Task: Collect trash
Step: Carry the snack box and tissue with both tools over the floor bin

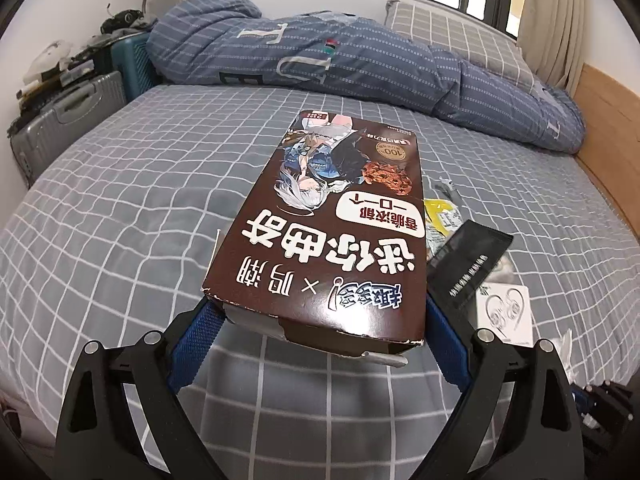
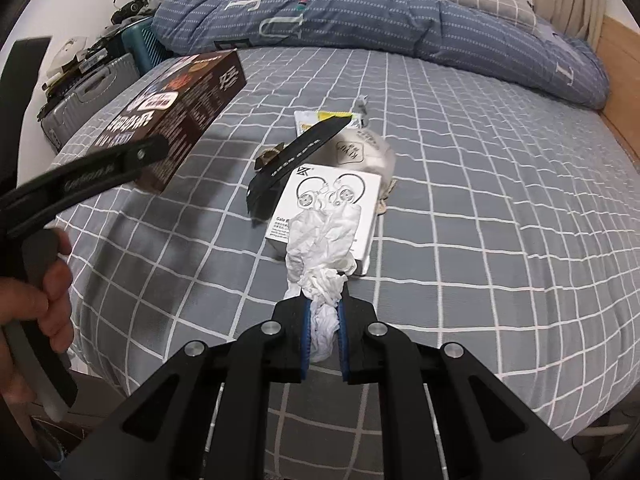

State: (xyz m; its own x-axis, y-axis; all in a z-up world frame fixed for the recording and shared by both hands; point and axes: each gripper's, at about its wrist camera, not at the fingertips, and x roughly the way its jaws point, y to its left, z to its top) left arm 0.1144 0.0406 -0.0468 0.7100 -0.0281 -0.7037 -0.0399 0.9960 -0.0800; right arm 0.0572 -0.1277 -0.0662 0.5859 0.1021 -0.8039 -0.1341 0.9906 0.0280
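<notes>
cookie box [image 1: 320, 236] gripped in left tongs [image 1: 320, 320], crumpled tissue [image 2: 324, 256] pinched in right tongs [image 2: 323, 320]

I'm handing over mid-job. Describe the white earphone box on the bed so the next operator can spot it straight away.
On the grey checked bed sheet, look just beyond the right gripper, which is shut on a crumpled tissue. The earphone box lies flat there, in a small litter pile beside a black sleeve. It is the only white box, with a line drawing of two earpieces on its lid.
</notes>
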